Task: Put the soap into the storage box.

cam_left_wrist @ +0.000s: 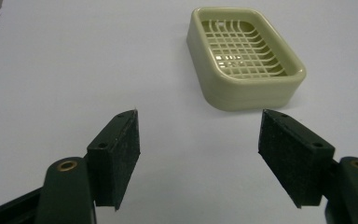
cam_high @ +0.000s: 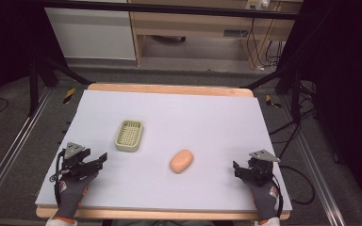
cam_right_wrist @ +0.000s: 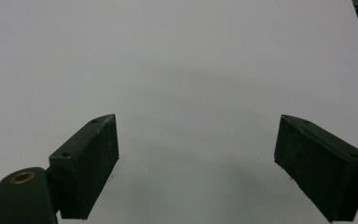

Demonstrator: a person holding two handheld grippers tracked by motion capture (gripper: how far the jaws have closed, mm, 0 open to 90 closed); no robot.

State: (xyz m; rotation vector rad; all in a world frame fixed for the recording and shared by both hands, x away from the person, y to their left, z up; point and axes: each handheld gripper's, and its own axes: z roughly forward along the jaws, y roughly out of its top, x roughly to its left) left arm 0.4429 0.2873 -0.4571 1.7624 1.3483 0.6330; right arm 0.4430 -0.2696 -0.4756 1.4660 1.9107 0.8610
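Soap [cam_high: 181, 161], a peach oval bar, lies flat on the pale desk [cam_high: 207, 117], a little nearer the person than the middle and between the two grippers. A cream dish [cam_high: 129, 135] with a grid floor sits up and to the left of it, near but apart, and holds nothing.

At the left of the high view, the left gripper [cam_high: 102, 159] rests low over the desk's near left part, aimed toward the dish and soap, in a gloved hand [cam_high: 73, 187]. In the left gripper view its jaws stand wide apart with nothing between them, and the dish [cam_left_wrist: 244, 58] lies ahead, toward the right jaw's side, clear of both pads.

Over by the near right part of the desk, the right gripper [cam_high: 236, 168] is held in the other gloved hand [cam_high: 264, 195], well apart from the soap. In the right gripper view its jaws are likewise spread wide and hold nothing, with bare desk [cam_right_wrist: 191, 70] ahead.
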